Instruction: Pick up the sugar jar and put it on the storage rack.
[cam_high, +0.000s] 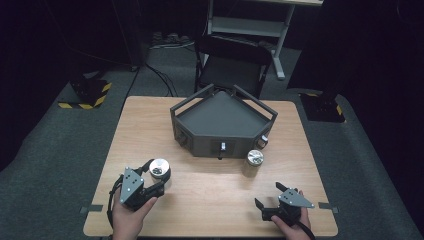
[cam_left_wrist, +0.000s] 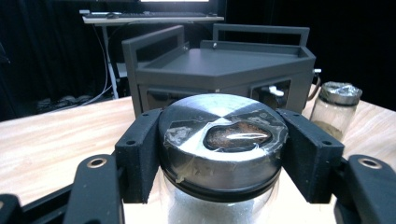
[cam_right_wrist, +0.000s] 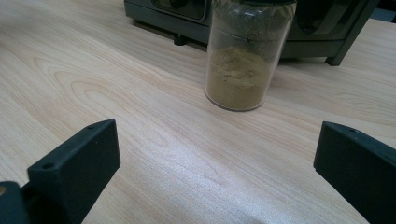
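A glass jar with a taped silver lid (cam_high: 160, 169) (cam_left_wrist: 222, 140) stands on the wooden table (cam_high: 210, 195) at front left. My left gripper (cam_high: 154, 177) (cam_left_wrist: 222, 154) is shut on the jar, one black jaw pressed against each side of the lid. A second jar (cam_high: 254, 161) (cam_right_wrist: 245, 60), a third full of tan powder, stands right of centre, just in front of the dark grey tray (cam_high: 222, 145). My right gripper (cam_high: 267, 195) (cam_right_wrist: 219, 172) is open near the front right edge. It points at this jar from a short way off, with bare table between its jaws.
The dark grey five-sided tray (cam_left_wrist: 219, 65) with raised handles takes up the back middle of the table. A black chair (cam_high: 232, 65) stands behind the table on grey carpet. Bare wood lies between the two grippers.
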